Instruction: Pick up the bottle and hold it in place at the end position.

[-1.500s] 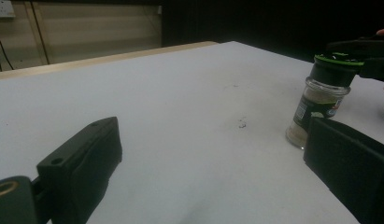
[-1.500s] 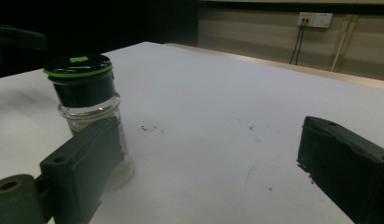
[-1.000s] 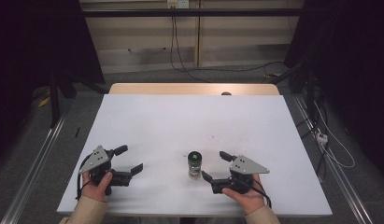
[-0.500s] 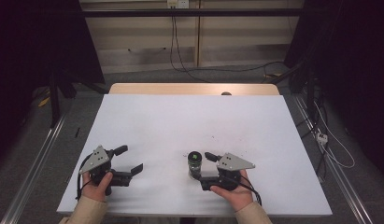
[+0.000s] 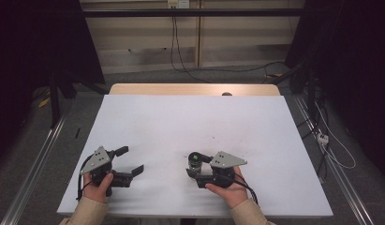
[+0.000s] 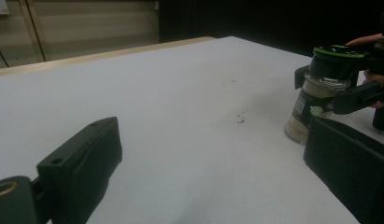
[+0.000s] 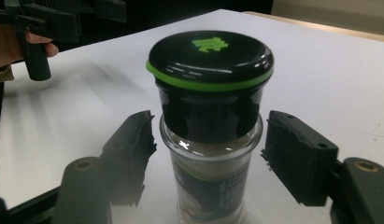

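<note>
Your right gripper sits near the front edge of the tabletop, a little right of its middle, with the spice jar standing upright between its jaws. In the right gripper view the jar rises between the two black jaws: a glass body with pale powder inside and a dark label, topped by a black grinder cap with a green ring and a green mark on its top. The jaws have just been closing with the jar between them. A narrow gap shows on each side between pad and glass at the jar's shoulder, so the pads flank the jar without pressing on it there; lower down the contact is hidden.

Your left gripper rests near the front left corner of the tabletop, well apart from the jar, its jaws spread wide with nothing between them. In the left gripper view the bare white surface lies between its jaws, and the jar stands at the right with your other gripper's jaws on either side of it, one finger showing behind the cap.

A few dark specks mark the white surface just beyond the jar. A strip of bare wood runs along the far edge of the tabletop.
</note>
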The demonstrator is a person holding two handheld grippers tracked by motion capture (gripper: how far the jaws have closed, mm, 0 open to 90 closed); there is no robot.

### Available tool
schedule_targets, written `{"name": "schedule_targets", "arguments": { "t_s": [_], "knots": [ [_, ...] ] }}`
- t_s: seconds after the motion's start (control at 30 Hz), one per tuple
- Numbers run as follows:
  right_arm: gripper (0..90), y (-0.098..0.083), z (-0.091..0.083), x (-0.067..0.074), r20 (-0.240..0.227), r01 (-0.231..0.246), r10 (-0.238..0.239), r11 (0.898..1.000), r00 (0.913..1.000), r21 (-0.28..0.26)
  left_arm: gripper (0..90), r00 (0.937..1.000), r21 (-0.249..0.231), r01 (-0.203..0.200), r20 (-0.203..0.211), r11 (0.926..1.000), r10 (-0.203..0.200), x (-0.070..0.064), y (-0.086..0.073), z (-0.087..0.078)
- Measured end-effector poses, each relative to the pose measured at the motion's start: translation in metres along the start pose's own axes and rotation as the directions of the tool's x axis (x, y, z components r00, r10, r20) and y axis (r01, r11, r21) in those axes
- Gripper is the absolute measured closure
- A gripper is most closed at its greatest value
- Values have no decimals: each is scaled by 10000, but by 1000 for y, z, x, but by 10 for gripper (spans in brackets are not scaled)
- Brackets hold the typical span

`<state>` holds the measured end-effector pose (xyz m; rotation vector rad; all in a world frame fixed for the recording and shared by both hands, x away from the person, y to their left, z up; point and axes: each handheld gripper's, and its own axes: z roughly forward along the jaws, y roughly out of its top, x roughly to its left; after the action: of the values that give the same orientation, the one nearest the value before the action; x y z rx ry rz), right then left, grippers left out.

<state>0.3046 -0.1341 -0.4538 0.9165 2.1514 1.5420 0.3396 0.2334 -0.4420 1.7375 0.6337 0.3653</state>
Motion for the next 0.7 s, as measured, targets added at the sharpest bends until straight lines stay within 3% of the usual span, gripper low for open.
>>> {"name": "schedule_targets", "arguments": {
  "t_s": [0.6,0.7],
  "knots": [
    [459,-2,6,-2,43,242,-244,9983,9997,533,40,10000,132,-74,52,9999,74,-1,0,2],
    [522,-1,8,-3,-54,224,-222,9989,9997,409,41,10000,116,-79,39,9999,79,-1,0,2]
  ]
}}
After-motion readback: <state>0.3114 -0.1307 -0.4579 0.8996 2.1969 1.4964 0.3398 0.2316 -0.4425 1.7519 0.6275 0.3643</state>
